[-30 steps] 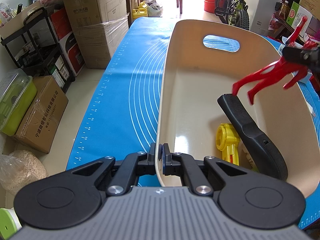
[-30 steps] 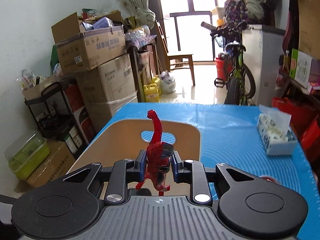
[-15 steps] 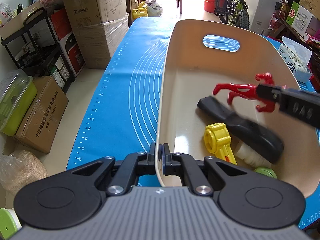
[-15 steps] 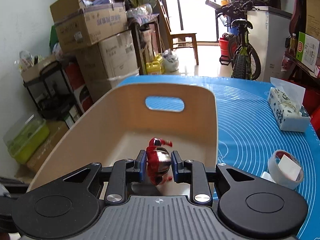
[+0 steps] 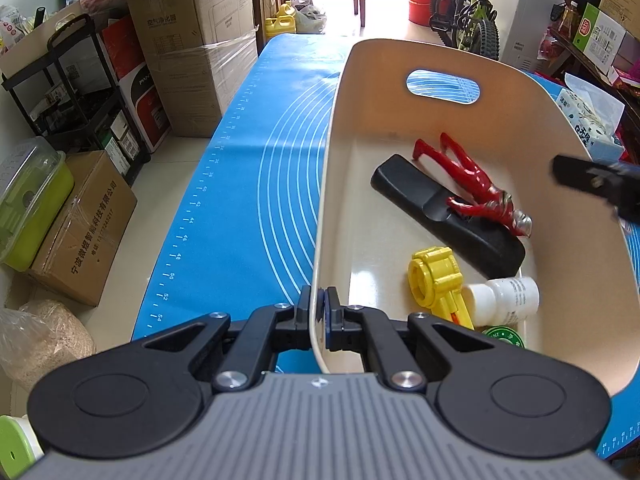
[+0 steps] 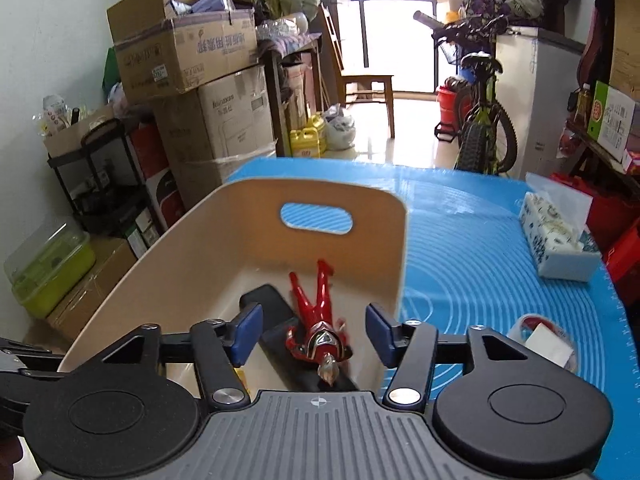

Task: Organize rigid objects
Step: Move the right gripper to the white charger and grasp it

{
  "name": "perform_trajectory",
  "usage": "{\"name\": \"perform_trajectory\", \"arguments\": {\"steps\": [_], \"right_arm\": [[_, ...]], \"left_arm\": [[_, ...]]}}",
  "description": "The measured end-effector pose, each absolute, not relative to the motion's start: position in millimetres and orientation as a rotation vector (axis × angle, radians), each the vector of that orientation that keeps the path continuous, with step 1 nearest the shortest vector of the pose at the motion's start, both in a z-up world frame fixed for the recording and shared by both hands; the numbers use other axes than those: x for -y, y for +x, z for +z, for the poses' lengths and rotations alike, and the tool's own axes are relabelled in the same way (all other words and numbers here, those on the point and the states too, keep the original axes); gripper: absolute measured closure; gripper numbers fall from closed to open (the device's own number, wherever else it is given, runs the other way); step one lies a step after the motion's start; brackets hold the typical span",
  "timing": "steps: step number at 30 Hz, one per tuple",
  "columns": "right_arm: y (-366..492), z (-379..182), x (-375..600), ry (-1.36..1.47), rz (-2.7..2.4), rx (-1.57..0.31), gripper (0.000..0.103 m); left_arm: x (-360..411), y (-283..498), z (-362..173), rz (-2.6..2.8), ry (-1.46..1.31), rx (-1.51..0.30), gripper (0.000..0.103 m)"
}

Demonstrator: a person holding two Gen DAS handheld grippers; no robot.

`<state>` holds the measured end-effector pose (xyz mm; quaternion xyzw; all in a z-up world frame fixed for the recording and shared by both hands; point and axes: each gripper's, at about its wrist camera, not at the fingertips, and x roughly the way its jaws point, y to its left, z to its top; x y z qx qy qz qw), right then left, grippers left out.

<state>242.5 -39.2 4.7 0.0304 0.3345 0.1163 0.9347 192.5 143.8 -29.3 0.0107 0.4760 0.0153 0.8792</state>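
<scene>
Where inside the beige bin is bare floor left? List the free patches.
Free: the far end of the beige plastic bin under its handle slot, and the strip beside the black handle-shaped piece. Crowded: near end, with yellow toy, white bottle, red figure.

Landmark: blue mat (image 6: 472, 240). Tissue pack (image 6: 558, 246) on its right edge. Tape roll (image 6: 542, 344) on mat, nearer than tissues. Stacked cardboard boxes (image 6: 208, 92) on floor left of mat. Bicycle (image 6: 482, 120), wooden chair (image 6: 360, 80) beyond far end. Green lidded box (image 5: 28, 200) on floor, left.
</scene>
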Motion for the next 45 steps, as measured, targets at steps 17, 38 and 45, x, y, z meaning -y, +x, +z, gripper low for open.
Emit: {"name": "perform_trajectory", "arguments": {"steps": [17, 38, 45], "right_arm": [[253, -26, 141, 0.049, 0.001, -0.701, 0.029], [280, -112, 137, 0.121, -0.129, -0.84, 0.03], [282, -115, 130, 0.095, -0.167, -0.81, 0.047]], "left_arm": [[-144, 193, -30, 0.033, 0.025, -0.992, 0.096], [-146, 194, -29, 0.034, 0.027, -0.993, 0.096], [-144, 193, -28, 0.036, 0.029, -0.994, 0.096]]}}
